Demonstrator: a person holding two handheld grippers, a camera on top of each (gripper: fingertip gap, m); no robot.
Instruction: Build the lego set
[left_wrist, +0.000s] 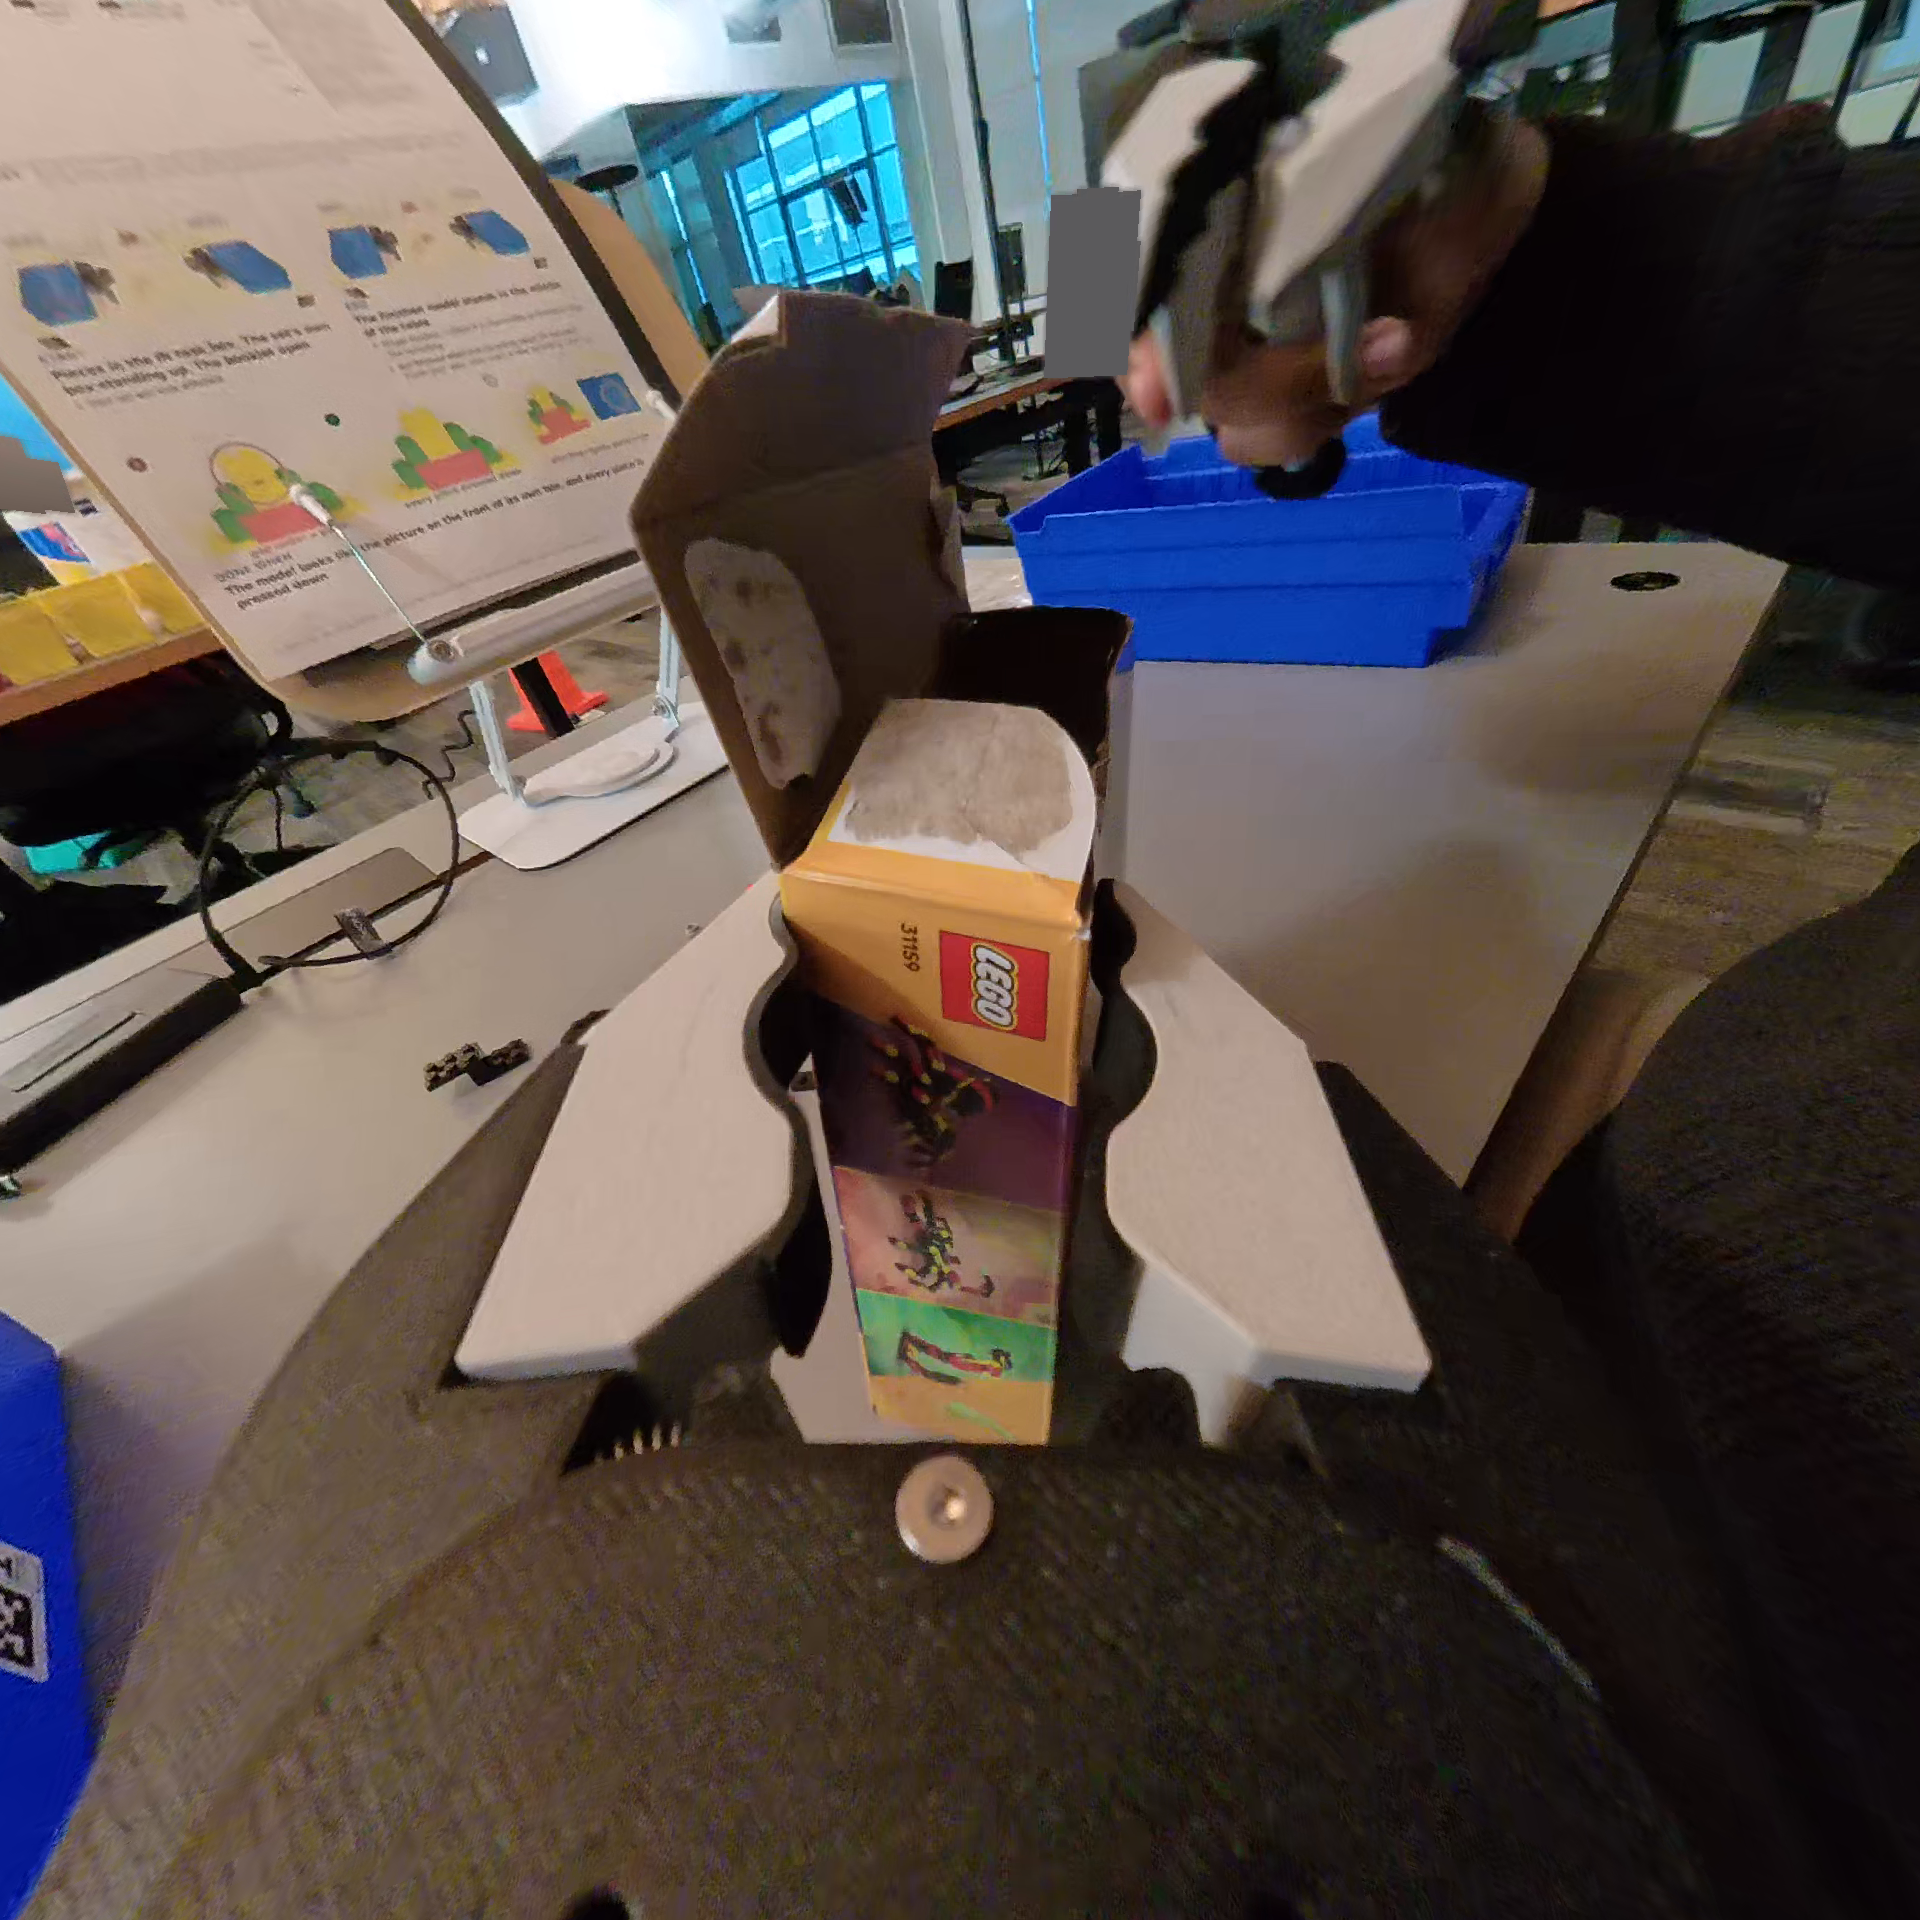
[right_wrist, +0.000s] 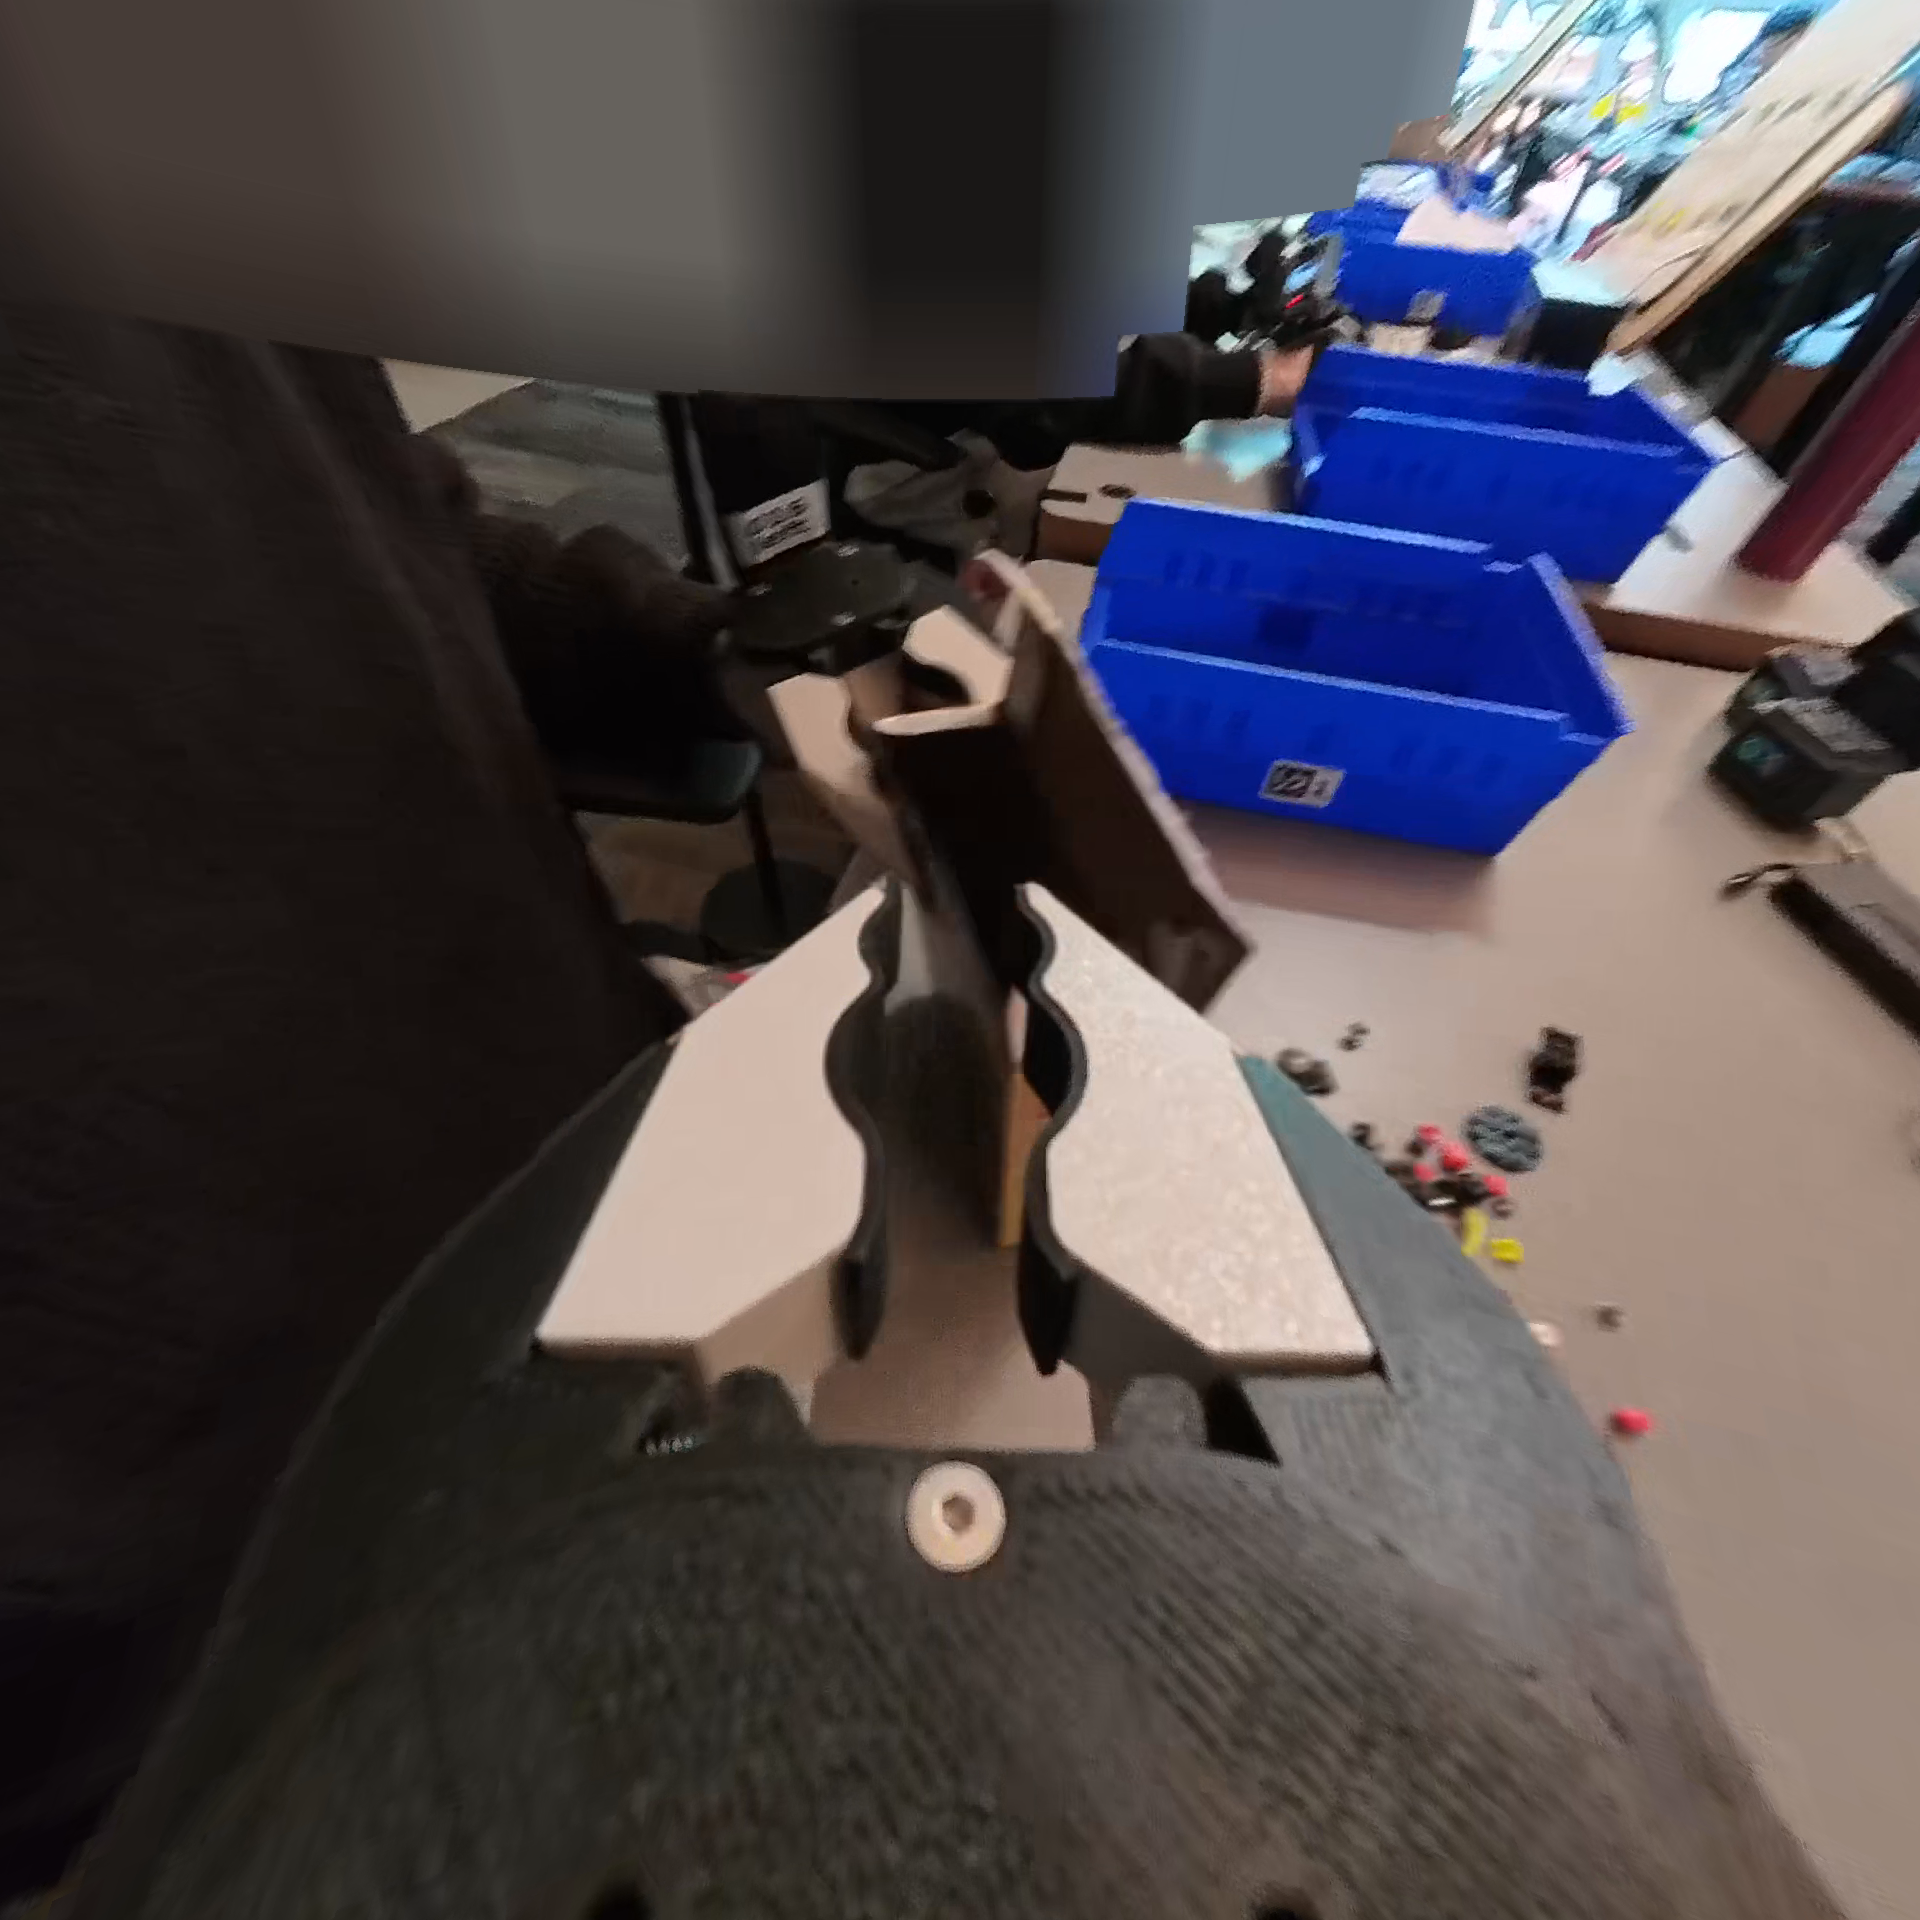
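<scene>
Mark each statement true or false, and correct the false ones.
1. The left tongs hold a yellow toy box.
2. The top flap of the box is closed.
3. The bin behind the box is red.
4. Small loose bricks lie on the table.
1. True: the left tongs grip the yellow toy box on both sides.
2. False: the flap stands open, showing its brown inner side.
3. False: the bin is blue.
4. True: small black, red and yellow bricks lie scattered on the table.
</scene>
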